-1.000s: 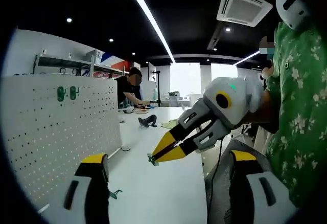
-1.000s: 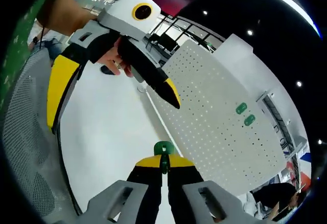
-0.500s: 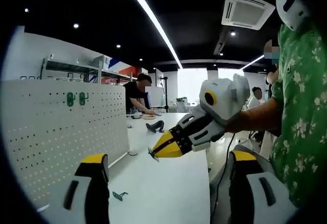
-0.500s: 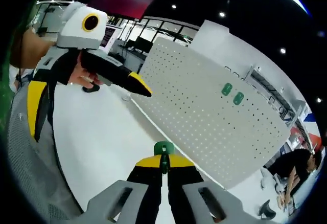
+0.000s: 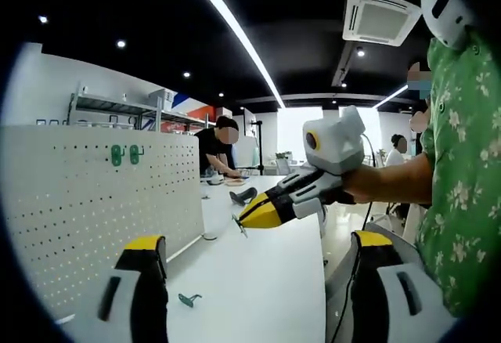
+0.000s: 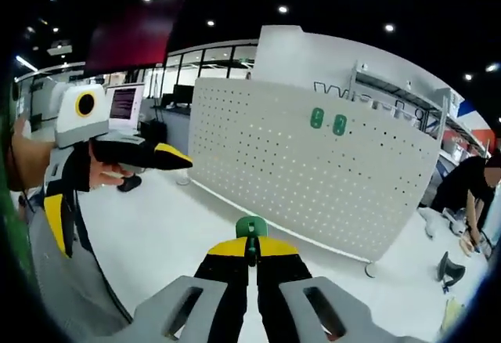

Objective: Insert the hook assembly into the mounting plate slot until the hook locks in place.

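Note:
The white pegboard mounting plate (image 5: 86, 210) stands upright on the table's left side, with two green hooks (image 5: 125, 154) fixed near its top. My left gripper (image 5: 257, 243) is open, its jaws wide apart with nothing between them. A loose green hook (image 5: 186, 300) lies on the table by its left jaw. My right gripper (image 5: 262, 212) hovers over the table, shut on a small green hook (image 5: 237, 222). In the right gripper view, my right gripper (image 6: 250, 246) pinches that green hook (image 6: 250, 226) and faces the pegboard (image 6: 313, 186) and its two hooks (image 6: 327, 120). One yellow finger (image 6: 172, 153) of my left gripper reaches in from the left.
The long white table (image 5: 266, 280) runs away from me. A black object (image 5: 242, 196) lies farther along it, where a person (image 5: 219, 151) bends over. A sleeve in green floral cloth (image 5: 462, 194) is at the right. A grey mesh chair (image 6: 70, 280) is close by.
The right gripper has rolled level and turned to face the pegboard, still holding the hook. It now sits farther out over the table. The left gripper stays open.

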